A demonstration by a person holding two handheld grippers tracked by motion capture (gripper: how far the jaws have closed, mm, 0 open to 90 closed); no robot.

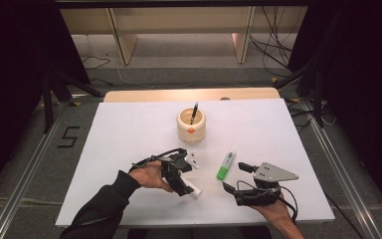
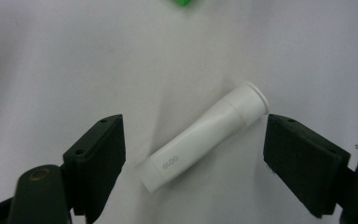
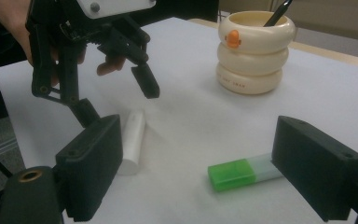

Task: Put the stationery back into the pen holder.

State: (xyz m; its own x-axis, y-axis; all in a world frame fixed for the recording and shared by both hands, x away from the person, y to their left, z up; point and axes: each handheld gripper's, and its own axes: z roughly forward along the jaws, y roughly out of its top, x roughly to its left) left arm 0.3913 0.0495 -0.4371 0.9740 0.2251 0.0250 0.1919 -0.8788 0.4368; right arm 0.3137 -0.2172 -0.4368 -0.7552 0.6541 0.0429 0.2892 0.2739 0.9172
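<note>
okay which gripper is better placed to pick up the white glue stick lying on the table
Left. The left gripper hangs right over the white glue stick with its jaws open on either side of it. The right gripper sits farther off, open, nearer the green marker.

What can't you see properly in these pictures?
- White tube: in the high view the left tool covers most of it.
- Pen: its lower end is hidden inside the cream cup.
- Green marker: cut off by the top edge of the left gripper view.
- Marker: its clear end runs behind a jaw in the right gripper view.
</note>
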